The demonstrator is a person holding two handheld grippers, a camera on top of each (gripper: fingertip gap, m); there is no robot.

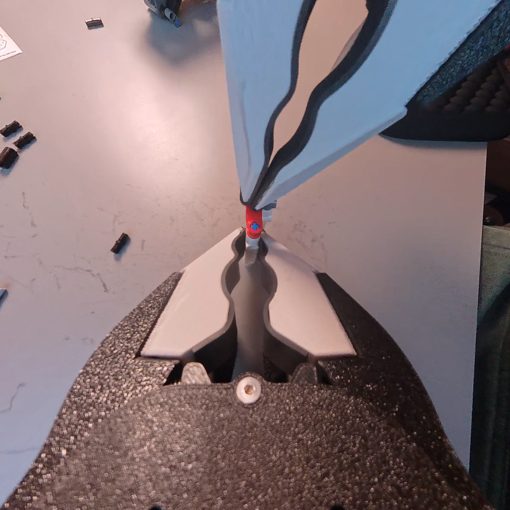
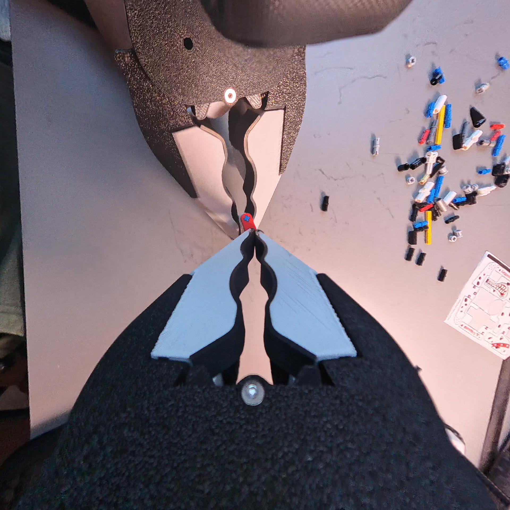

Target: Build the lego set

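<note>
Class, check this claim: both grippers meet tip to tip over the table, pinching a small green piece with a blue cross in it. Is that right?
Not quite: the piece is red, not green, as the left wrist view shows. The rest stands: the left gripper and right gripper meet tip to tip over the table, and the piece carries a blue cross.

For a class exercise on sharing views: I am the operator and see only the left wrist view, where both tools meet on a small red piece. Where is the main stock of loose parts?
Observer: In the right wrist view, a heap of loose pieces, blue, black, white and red, lies on the table to the right of the right tool.
Operator: Any long parts in it?
Observer: Yes. A yellow rod lies near the heap's far end and a second yellow rod at its near end.
Operator: Anything printed nearby?
Observer: A printed sheet lies nearer the camera than the heap.
</note>
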